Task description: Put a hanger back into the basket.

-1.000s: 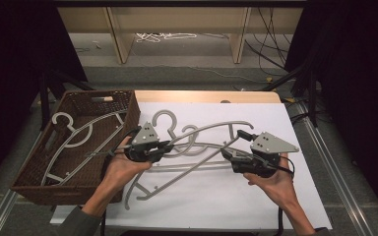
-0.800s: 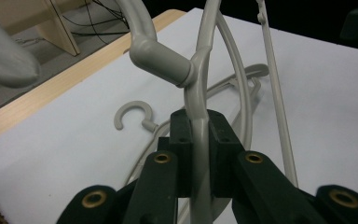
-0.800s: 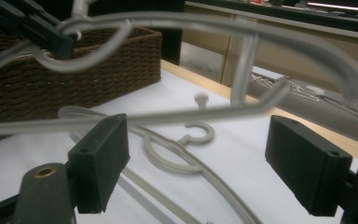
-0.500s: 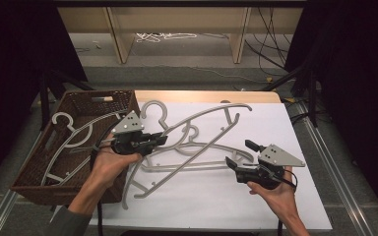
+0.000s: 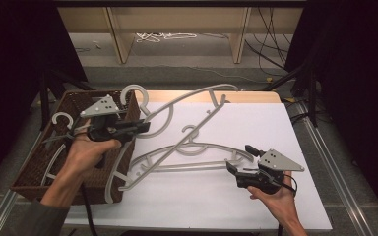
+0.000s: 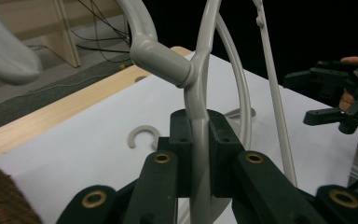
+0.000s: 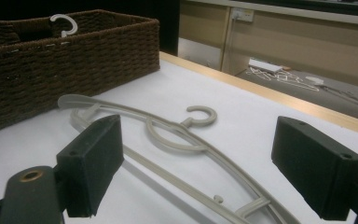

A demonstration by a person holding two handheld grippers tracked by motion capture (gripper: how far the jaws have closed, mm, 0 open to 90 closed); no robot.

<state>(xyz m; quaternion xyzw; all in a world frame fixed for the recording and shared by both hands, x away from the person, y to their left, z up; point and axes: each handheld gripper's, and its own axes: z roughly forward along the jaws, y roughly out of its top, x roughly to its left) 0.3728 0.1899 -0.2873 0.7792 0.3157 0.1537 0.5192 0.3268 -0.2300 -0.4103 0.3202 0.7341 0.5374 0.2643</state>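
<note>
- Left gripper [image 5: 140,129] clamped on hanger [image 5: 177,105], lifted at basket's [image 5: 32,169] 3 o'clock; one hanger already inside.
- Right gripper [image 5: 238,160] gaping, empty; another hanger [image 5: 197,150] left on table [image 5: 256,123], at 10 o'clock.

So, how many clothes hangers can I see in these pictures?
At least 3. One hanger is lifted, clamped in the left gripper. One hanger on the table lies flat on the white sheet. One hanger in the basket shows its hook; more may be hidden there.

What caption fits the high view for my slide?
Left claw lifts a grey hanger toward the basket; right claw waits open.
</note>
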